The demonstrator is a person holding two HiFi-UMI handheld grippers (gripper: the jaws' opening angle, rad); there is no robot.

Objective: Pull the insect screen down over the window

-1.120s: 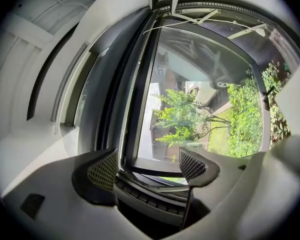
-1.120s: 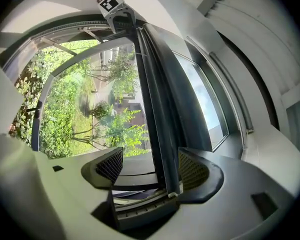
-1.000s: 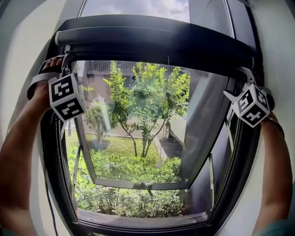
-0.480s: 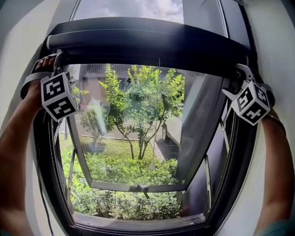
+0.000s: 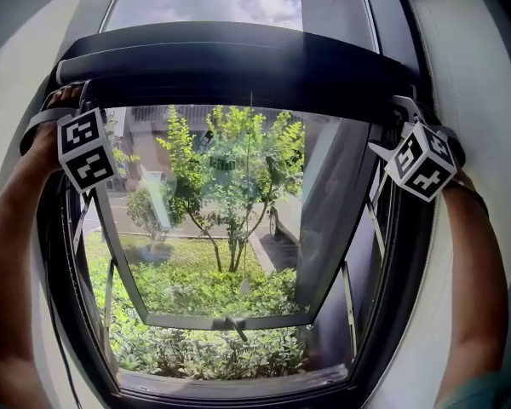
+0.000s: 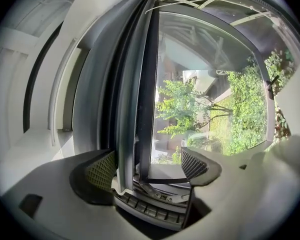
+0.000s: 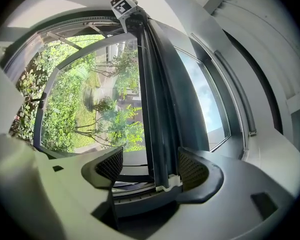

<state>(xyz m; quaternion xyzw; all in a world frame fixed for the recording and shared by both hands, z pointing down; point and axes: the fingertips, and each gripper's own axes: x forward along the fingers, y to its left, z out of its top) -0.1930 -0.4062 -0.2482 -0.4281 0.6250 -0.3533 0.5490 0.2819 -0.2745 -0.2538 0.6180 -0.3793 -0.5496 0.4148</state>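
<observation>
The insect screen's dark pull bar runs across the top of the window, with the view through the glass below it uncovered. My left gripper is at the bar's left end and my right gripper at its right end. In the left gripper view the bar passes between the spread jaws of the left gripper, close to the left pad. In the right gripper view the bar sits between the jaws of the right gripper, against the right pad. Both grippers are open.
The outward-tilted glass sash hangs beyond the dark window frame, with trees and lawn outside. A thin cord dangles from the bar's middle. White walls flank the frame on both sides. The left gripper's marker cube shows at the bar's far end.
In the head view the bar and both grippers have drifted left and slightly up as the view turned. The bar stands no lower against the window.
</observation>
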